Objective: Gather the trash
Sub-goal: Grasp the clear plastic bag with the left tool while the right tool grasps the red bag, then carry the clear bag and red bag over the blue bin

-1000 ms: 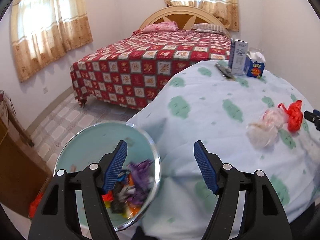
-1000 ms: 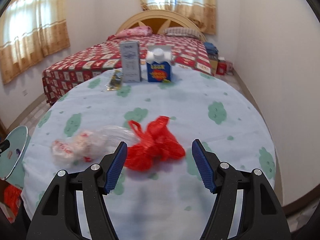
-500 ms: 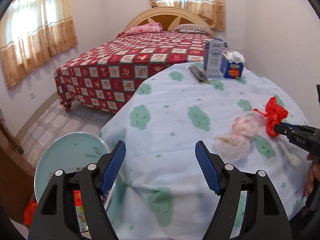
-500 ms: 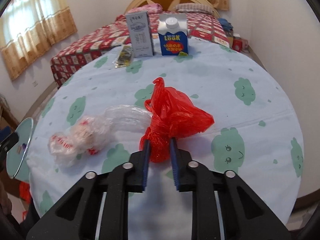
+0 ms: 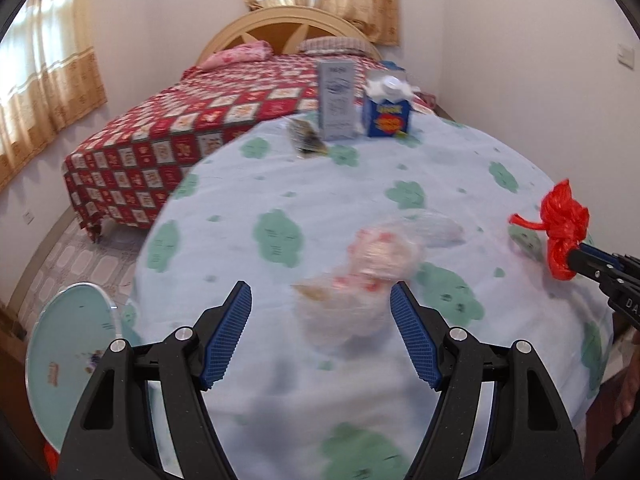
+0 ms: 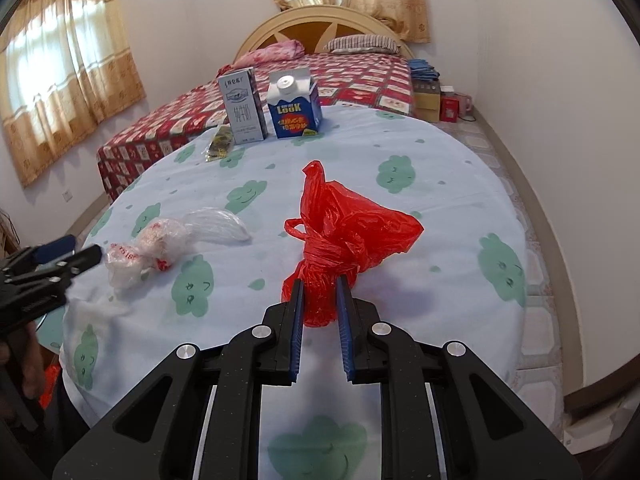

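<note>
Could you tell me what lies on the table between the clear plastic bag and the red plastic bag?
Only bare tablecloth lies between the clear plastic bag and the red plastic bag; the right wrist view shows it.

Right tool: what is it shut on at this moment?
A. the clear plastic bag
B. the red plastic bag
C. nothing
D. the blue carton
B: the right tool has its pads pressed on the knotted neck of the red plastic bag; the clear plastic bag lies apart.

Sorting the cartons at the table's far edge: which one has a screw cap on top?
The blue carton, with a white cap; the grey carton beside it has a flat top.
</note>
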Motion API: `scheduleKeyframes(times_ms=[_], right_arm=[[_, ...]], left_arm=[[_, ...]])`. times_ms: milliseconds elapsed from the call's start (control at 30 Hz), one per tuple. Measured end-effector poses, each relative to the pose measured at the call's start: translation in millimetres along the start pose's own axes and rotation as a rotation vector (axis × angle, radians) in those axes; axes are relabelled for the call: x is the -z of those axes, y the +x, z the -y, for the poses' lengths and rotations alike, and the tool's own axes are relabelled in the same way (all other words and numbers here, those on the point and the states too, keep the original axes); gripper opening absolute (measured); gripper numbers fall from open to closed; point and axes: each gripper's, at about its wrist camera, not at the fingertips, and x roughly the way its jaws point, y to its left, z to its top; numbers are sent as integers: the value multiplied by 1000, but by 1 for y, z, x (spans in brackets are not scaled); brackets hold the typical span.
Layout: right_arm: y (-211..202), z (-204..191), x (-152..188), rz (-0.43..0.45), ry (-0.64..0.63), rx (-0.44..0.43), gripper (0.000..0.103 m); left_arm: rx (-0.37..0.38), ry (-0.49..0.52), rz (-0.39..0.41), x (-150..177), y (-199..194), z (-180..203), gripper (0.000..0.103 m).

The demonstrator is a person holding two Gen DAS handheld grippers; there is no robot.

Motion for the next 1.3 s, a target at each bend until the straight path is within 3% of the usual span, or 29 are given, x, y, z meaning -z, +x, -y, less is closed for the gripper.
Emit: scheduleKeyframes(times_ms=[100,167,233,333,667,1300], right_arm=[[0,0,1,4,4,-23,17],[1,-5,2,4,-1,-41,17],[2,-9,2,4,-11,-44,17],[3,-16,3,3,-23,-56,17],[5,-53,-7,16,-79,-82,17],[16,-130,-24,4,-183,-151,17]], left_arm=[[7,25,-33,3,12,11,67],[24,36,-63,4,19,13,34],[44,30,-85,6,22,9,24],[39,24,-76,7,16,1,20],[-21,-21,0,12,-31,-56,19],[-134,-84,52,30,-76,-134,19]])
